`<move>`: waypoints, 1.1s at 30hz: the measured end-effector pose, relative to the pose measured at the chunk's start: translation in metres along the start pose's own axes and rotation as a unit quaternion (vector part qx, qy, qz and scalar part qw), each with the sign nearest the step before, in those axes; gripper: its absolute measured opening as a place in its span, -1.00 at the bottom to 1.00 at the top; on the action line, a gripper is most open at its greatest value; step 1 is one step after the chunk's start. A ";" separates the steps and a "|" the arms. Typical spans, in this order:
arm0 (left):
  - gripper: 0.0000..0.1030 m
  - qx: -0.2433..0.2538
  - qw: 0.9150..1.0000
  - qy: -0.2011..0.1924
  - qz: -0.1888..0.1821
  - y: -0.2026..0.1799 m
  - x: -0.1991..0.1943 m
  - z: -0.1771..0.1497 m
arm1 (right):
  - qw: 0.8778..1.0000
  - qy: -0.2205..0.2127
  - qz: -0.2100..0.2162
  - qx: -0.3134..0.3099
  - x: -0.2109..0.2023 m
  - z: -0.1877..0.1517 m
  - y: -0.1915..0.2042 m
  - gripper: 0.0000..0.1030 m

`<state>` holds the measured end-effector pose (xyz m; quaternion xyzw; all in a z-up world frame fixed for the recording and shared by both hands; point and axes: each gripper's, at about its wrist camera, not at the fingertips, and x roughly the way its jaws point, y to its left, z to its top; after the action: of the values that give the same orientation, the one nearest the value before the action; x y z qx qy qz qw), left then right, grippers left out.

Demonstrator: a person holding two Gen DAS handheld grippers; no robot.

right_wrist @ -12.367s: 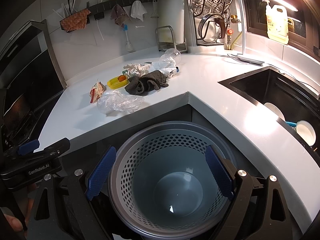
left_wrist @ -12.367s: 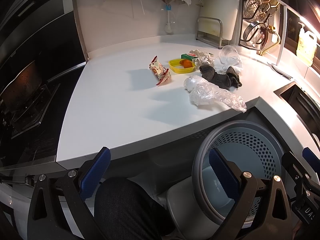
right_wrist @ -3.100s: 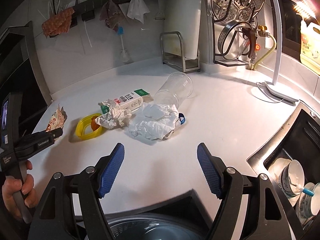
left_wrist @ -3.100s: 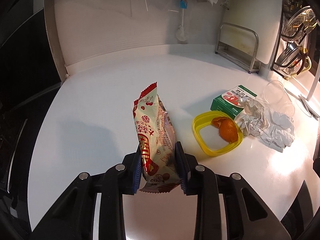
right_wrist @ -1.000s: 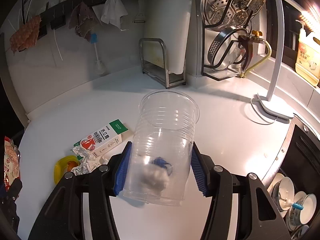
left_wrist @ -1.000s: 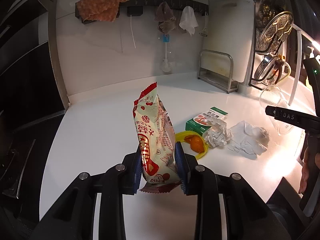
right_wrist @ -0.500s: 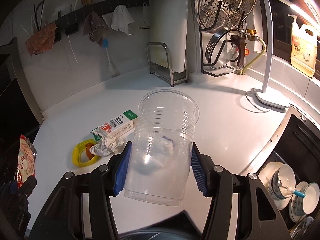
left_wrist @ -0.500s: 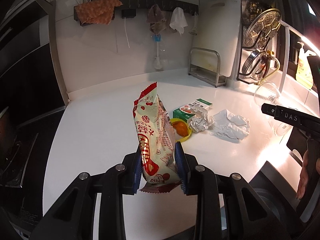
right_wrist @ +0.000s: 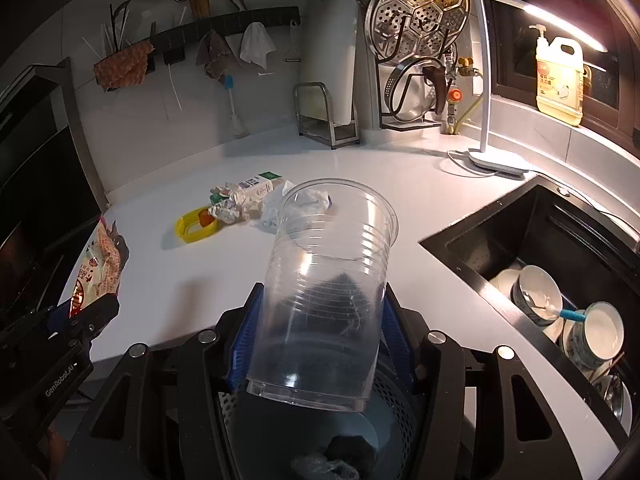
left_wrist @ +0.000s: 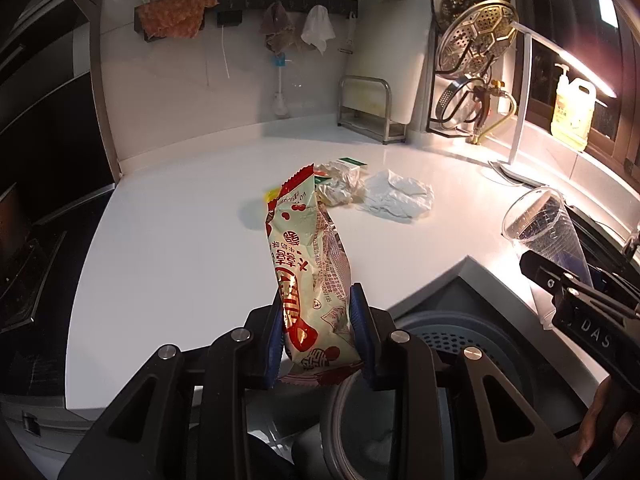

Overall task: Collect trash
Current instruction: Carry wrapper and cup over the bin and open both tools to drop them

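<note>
Your left gripper (left_wrist: 316,336) is clamped on the snack wrapper (left_wrist: 310,264) and your right gripper (right_wrist: 316,340) on the clear cup (right_wrist: 324,280). Both have pulled back from the counter (left_wrist: 168,240) in the last second, so the bin (right_wrist: 400,412) now sits below them. Release next. The carton (right_wrist: 256,186), yellow lid (right_wrist: 188,232) and crumpled paper (left_wrist: 396,196) remain.
</note>
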<state>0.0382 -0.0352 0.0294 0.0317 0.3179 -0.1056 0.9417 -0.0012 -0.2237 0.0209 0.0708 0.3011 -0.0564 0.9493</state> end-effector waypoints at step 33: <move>-0.39 0.039 0.990 0.128 -0.049 -0.057 0.016 -0.100 | 0.996 0.081 0.022 0.009 -0.019 -0.128 -0.030 0.06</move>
<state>-0.0213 -0.0812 -0.0590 0.0657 0.4322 -0.1593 0.8852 -0.0937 -0.2305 -0.0747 0.0904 0.3749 -0.0326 0.9221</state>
